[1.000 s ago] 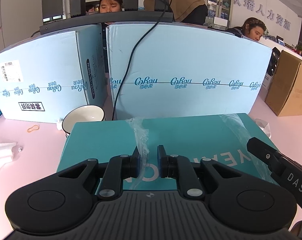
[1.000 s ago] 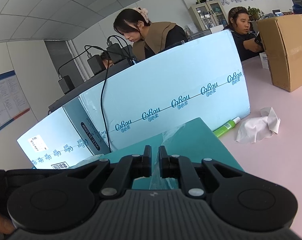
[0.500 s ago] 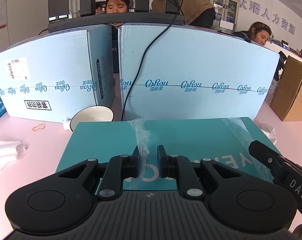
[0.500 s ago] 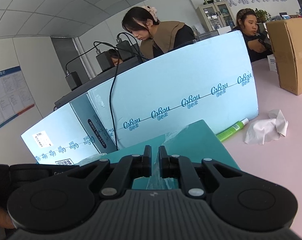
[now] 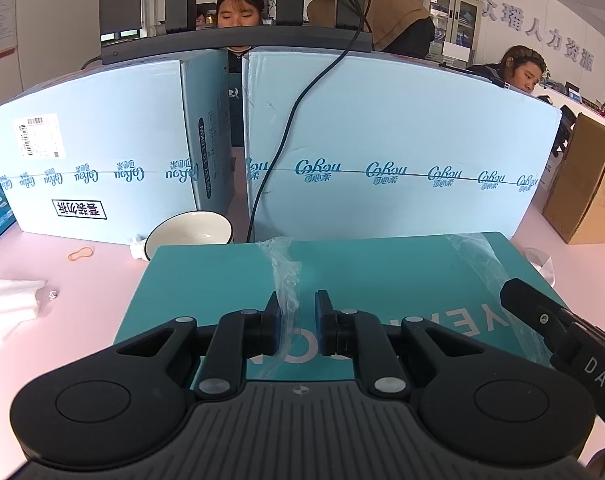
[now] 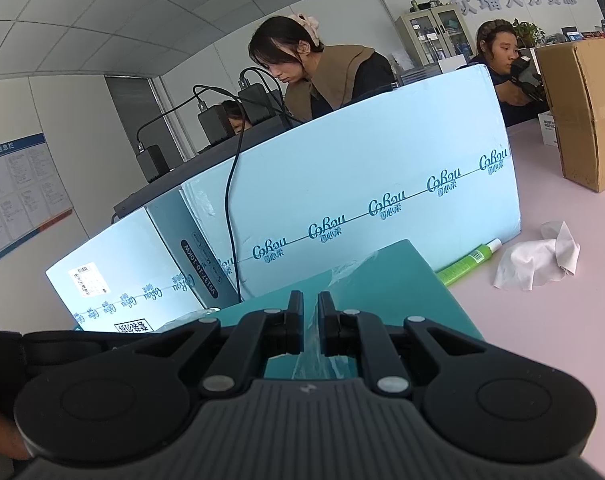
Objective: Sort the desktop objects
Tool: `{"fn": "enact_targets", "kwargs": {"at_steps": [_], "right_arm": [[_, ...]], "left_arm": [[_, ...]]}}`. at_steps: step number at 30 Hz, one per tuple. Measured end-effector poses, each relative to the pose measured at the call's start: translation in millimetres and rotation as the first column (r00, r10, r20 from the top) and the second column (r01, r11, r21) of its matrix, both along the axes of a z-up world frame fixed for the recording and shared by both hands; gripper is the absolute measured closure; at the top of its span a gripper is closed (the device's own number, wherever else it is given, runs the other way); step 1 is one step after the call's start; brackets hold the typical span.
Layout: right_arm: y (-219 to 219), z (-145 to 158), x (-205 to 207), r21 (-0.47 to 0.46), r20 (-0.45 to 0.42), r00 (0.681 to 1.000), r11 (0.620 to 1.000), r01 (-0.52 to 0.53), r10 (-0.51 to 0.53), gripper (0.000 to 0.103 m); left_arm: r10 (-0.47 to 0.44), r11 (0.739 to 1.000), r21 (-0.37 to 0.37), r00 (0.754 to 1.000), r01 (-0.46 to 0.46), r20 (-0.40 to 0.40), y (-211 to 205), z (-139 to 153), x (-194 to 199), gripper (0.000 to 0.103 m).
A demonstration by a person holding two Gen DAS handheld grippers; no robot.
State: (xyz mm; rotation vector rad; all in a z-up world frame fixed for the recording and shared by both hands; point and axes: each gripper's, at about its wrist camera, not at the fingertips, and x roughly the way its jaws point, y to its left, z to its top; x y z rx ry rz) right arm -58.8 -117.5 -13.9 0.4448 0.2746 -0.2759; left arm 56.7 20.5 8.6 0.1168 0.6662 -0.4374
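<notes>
Two pale blue cartons [image 5: 382,152] upright across far side of pink bench [image 5: 62,300], narrow gap between them. Black cable [image 5: 286,132] hangs down front of right carton. Dark shelf [image 5: 238,38] on top carries three black adapters [image 5: 180,12]. Brown cardboard box [image 6: 582,108] far right. People seated behind cartons. Glass-door cabinet [image 6: 434,36] at back wall.

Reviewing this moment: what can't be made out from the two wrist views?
- Teal box lettering, left wrist view: the left gripper covers part.
- Bowl base, same view: behind the box edge.
- Green tube lower end, right wrist view: behind the box corner.
- What the right gripper pinches: unclear; film lies between.
</notes>
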Motion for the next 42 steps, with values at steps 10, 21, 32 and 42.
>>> {"fn": "enact_targets", "kwargs": {"at_steps": [10, 21, 32, 42], "right_arm": [[2.0, 1.2, 0.4, 0.0, 0.006, 1.0, 1.0, -0.003, 0.003, 0.09], [1.4, 0.8, 0.5, 0.001, 0.004, 1.0, 1.0, -0.005, 0.005, 0.09], [1.0, 2.8, 0.5, 0.0, 0.008, 1.0, 1.0, -0.01, 0.01, 0.09], [1.1, 1.6, 0.3, 0.017, 0.003, 1.0, 1.0, -0.014, 0.014, 0.09]], "left_arm": [[0.001, 1.0, 0.001, 1.0, -0.001, 0.001, 1.6, 0.4, 1.2, 0.092], [0.0, 1.0, 0.001, 1.0, 0.0, -0.002, 2.0, 0.5, 1.0, 0.092], [0.0, 1.0, 0.003, 1.0, 0.0, -0.002, 2.1, 0.3, 0.1, 0.092], [0.006, 1.0, 0.007, 1.0, -0.006, 0.001, 3.5, -0.9, 0.8, 0.092]]}}
